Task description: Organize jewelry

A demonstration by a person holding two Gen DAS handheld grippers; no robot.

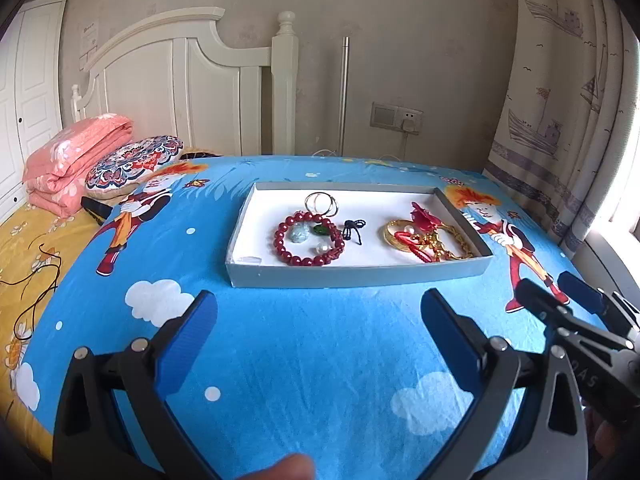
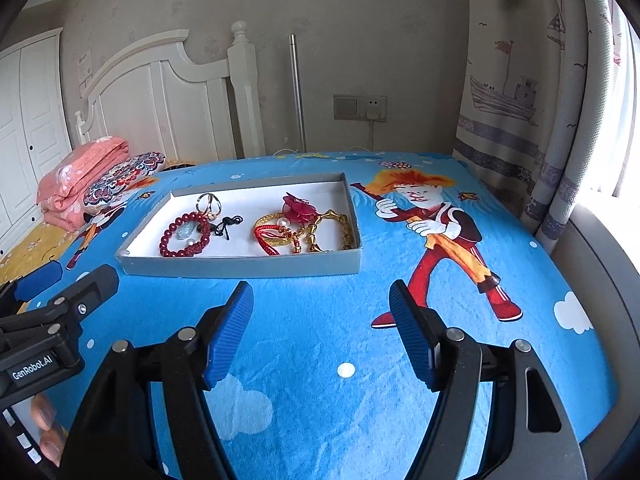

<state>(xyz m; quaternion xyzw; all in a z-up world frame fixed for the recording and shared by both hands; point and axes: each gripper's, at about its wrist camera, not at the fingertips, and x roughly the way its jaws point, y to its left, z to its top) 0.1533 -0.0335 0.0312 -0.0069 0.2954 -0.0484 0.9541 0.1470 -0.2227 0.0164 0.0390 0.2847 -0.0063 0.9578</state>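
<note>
A shallow grey box tray (image 1: 360,276) (image 2: 240,266) lies on the blue cartoon bedsheet (image 1: 320,360). Inside it, from left to right, are a dark red bead bracelet (image 1: 308,261) (image 2: 168,249), silver rings (image 1: 320,202) (image 2: 210,202), a black knotted cord (image 1: 352,230) (image 2: 226,224), a gold bangle with red cord (image 1: 394,236) (image 2: 266,222), a red flower piece (image 1: 424,216) (image 2: 298,206) and a gold chain (image 1: 456,242) (image 2: 345,228). My left gripper (image 1: 319,300) (image 2: 76,274) hovers open just in front of the tray, holding nothing. Beside it, the right gripper (image 2: 321,286) (image 1: 550,284) is also open and holds nothing.
A folded pink quilt (image 1: 76,152) and a patterned pillow (image 1: 132,160) lie by the white headboard (image 1: 180,92) at the left. A thin black cord (image 1: 36,280) trails over the yellow sheet. Curtains (image 2: 540,120) hang at the right bed edge.
</note>
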